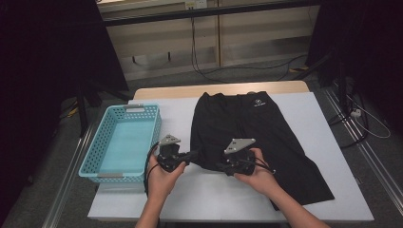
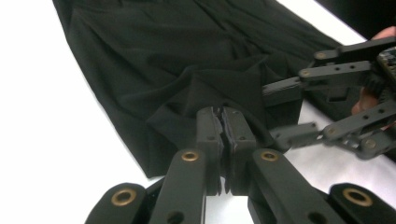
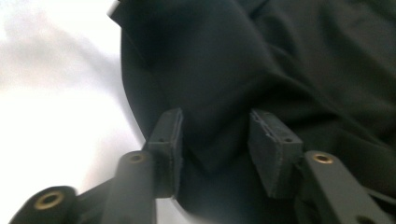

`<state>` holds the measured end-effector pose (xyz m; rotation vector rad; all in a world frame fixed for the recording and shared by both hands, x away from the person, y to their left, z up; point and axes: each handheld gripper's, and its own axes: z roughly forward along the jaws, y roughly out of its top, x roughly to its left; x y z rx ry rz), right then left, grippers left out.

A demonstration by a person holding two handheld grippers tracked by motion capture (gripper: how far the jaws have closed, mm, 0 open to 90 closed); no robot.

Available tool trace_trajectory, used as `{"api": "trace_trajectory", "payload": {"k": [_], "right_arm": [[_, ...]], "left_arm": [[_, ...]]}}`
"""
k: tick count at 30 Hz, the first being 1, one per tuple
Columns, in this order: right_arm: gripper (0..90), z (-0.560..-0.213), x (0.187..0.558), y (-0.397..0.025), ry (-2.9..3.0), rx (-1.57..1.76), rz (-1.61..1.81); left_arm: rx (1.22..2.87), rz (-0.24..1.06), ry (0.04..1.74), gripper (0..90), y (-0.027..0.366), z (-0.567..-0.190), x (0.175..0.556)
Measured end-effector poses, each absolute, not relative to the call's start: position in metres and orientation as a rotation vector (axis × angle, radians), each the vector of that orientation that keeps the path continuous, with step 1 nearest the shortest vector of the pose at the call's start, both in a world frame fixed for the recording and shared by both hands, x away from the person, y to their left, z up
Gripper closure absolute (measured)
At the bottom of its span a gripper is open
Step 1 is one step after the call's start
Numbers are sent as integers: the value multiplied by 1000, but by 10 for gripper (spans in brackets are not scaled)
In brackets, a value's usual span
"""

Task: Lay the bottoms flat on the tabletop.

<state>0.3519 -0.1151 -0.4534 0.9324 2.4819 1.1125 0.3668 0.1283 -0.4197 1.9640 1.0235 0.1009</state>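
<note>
A black garment [image 1: 256, 130] lies spread on the white table [image 1: 323, 118], with a small white logo near its far edge. My left gripper [image 1: 192, 155] is shut on the garment's near left hem [image 2: 219, 95], pinching a raised fold of cloth. My right gripper [image 1: 222, 166] sits just to the right of it, open, its two pads [image 3: 169, 135] straddling a fold of the black cloth [image 3: 219, 84]. In the left gripper view the right gripper [image 2: 285, 109] shows with its jaws apart around the hem.
A light blue perforated basket [image 1: 95, 156] stands on the table's left part, beside my left hand. Cables trail across the floor beyond the table's far edge. Dark stands flank the table on both sides.
</note>
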Motion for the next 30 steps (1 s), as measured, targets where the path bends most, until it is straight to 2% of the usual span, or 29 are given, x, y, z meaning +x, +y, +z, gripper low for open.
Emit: {"api": "trace_trajectory", "payload": {"k": [2,5,6,7,12,15,28,30], "right_arm": [[526,-459,354,-108,2482,912,1071],[795,-455,359,-111,2438,958,1092],[861,-453,361,-115,2425,988,1127],[874,-450,362,-120,2406,1014,1151],[873,-436,364,-140,2351,1087,1238],[876,-429,361,-145,2338,1096,1275],[895,-427,361,-154,2319,1129,1281],[893,-427,361,-155,2314,1137,1278]], "left_arm": [[1971,103,1033,855,129,-424,367],[1978,117,1035,798,131,-427,368],[1977,117,1034,787,132,-426,368],[1975,119,1033,764,133,-426,368],[1981,129,993,596,130,-425,367],[1985,111,962,527,124,-424,366],[2087,38,867,461,94,-441,357],[2113,58,850,461,88,-446,356]]}}
